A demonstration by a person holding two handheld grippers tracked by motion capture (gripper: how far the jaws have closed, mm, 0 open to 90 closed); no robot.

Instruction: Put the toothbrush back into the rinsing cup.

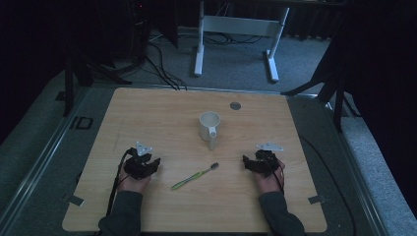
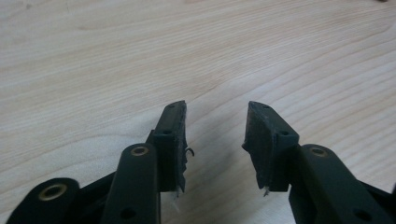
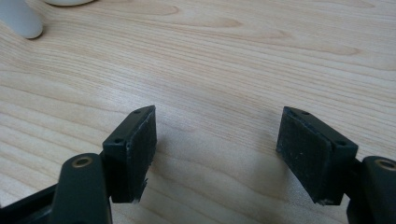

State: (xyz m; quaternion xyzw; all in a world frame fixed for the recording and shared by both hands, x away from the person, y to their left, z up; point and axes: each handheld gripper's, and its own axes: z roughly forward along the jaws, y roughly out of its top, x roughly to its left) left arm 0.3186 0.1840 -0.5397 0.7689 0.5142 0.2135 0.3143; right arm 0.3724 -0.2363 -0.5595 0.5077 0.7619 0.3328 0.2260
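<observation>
High view: we rest our left gripper and right gripper on the table, the green toothbrush lying between them and the white mug beyond it. Left gripper view: our jaws stand partly apart over bare wood, holding nothing. Right gripper view: our jaws gape wider, empty, the mug's handle far off.

Looks like a lab or recording studio, dimly lit. Light wooden worktop set on grey carpet, ringed by dark curtains and black stands at 10 and 2 o'clock. At 12 o'clock, white legs of a desk, with loose black cables trailing across the floor.
</observation>
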